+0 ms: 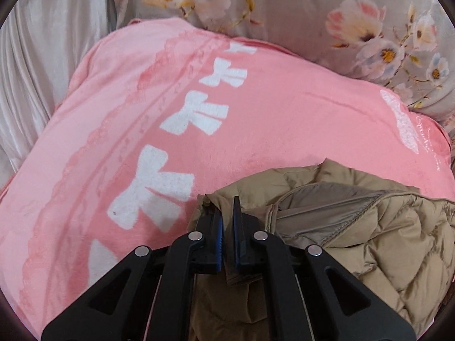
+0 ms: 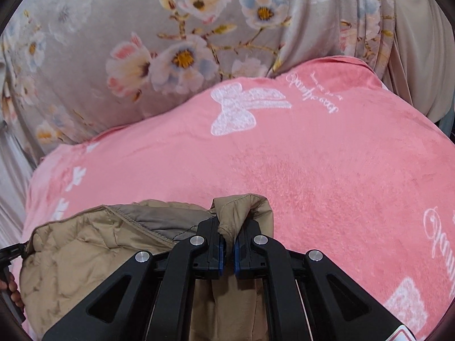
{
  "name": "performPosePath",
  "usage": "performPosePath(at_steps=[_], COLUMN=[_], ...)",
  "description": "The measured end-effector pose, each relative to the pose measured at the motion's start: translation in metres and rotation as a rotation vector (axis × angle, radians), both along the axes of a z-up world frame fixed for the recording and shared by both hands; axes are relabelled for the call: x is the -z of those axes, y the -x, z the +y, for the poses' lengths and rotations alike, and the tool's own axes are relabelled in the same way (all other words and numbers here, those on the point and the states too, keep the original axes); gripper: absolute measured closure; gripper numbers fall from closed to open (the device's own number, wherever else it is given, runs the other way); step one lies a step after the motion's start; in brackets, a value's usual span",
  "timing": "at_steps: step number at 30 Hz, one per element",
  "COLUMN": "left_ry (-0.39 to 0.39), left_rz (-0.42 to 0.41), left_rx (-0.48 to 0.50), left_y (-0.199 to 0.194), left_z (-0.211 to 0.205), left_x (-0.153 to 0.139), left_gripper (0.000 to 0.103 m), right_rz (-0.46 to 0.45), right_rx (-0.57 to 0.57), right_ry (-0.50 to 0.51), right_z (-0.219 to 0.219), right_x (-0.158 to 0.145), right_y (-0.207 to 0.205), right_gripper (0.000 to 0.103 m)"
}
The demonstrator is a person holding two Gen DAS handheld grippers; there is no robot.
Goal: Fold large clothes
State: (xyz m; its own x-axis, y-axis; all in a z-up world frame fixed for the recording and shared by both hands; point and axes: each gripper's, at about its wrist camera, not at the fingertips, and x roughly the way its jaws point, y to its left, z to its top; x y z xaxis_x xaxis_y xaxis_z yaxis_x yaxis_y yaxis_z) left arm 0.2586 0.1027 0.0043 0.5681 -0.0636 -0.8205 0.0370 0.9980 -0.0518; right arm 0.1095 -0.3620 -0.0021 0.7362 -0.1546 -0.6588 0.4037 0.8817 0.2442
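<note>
Tan quilted puffer jacket lies bunched on a pink plush blanket with white bows, its edge pinched in both the left claw and right claw. Only the right wrist view shows the holder's fingers at far left.

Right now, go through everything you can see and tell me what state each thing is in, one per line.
Left tongs: shut on a fold of the tan jacket's edge.
Right tongs: shut on a bunched corner of the jacket.
Tan quilted jacket: crumpled, lining showing, held at both ends over the blanket.
Pink blanket: spread flat beneath the jacket.
Floral bedding: bunched up behind the blanket.
</note>
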Motion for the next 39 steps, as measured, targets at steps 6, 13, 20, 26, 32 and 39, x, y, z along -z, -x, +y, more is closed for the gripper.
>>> performPosePath(at_steps=[6,13,20,26,32,39], left_ry=[-0.015,-0.015,-0.015,0.068,0.139,0.037], left_rz=[0.014,-0.012,-0.046,-0.06,-0.202,-0.277], left_rx=[0.004,0.007,-0.001,-0.002,-0.106,0.042], left_y=[-0.008,-0.009,-0.008,-0.007,0.035,0.071], left_z=[-0.007,-0.009,-0.012,-0.001,0.049,0.025], left_x=[0.025,0.039,0.047,0.047,-0.026,-0.11], left_gripper=[0.097,0.096,0.096,0.096,0.036,0.034], right_rz=[0.061,0.097,0.117,0.116,-0.014,-0.147], right_rx=[0.0,-0.006,-0.016,-0.034,0.001,-0.011], right_ry=[0.008,-0.006,-0.048,-0.116,-0.211,0.02], right_z=[0.003,0.006,0.003,-0.006,-0.033,0.011], right_x=[0.027,0.051,0.062,0.064,0.012,-0.063], right_y=[-0.012,-0.018,-0.024,-0.024,0.029,0.072], right_gripper=[0.099,0.099,0.1,0.098,0.084,0.071])
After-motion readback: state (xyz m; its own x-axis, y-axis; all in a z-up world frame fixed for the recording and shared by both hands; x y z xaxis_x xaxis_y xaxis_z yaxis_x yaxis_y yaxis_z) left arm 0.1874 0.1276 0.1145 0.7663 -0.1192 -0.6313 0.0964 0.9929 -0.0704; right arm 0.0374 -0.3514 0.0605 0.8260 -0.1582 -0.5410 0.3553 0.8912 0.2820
